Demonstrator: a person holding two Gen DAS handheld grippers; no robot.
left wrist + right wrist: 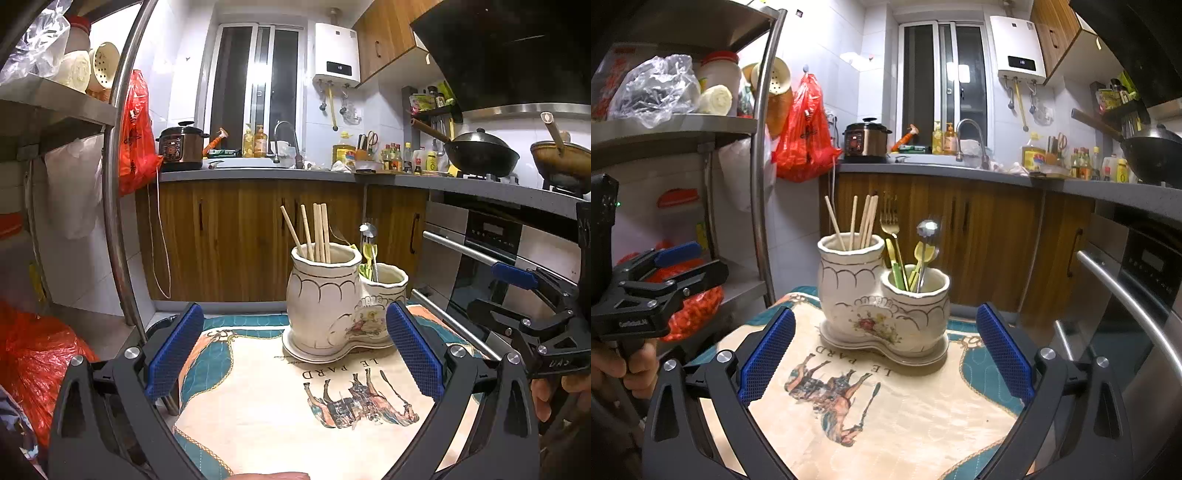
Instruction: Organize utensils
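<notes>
- Left wrist view: left claw spread wide, empty, before cream two-pot ceramic utensil holder on cloth-covered tabletop; light stiff wooden chopsticks upright in taller pot.
- Right wrist view: right claw wide, empty; slippery metal fork and spoon in shorter pot, probably best pinched by handles; holder likely fragile.

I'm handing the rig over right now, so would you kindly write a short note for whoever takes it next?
Left gripper: open, empty.
Right gripper: open, empty.
Ceramic holder stands on the printed cloth, ahead of both grippers.
Chopsticks stand in its taller cup; fork and spoons in the shorter cup.
No loose utensils are visible on the cloth, so sorting looks finished. Check outside the views.
</notes>
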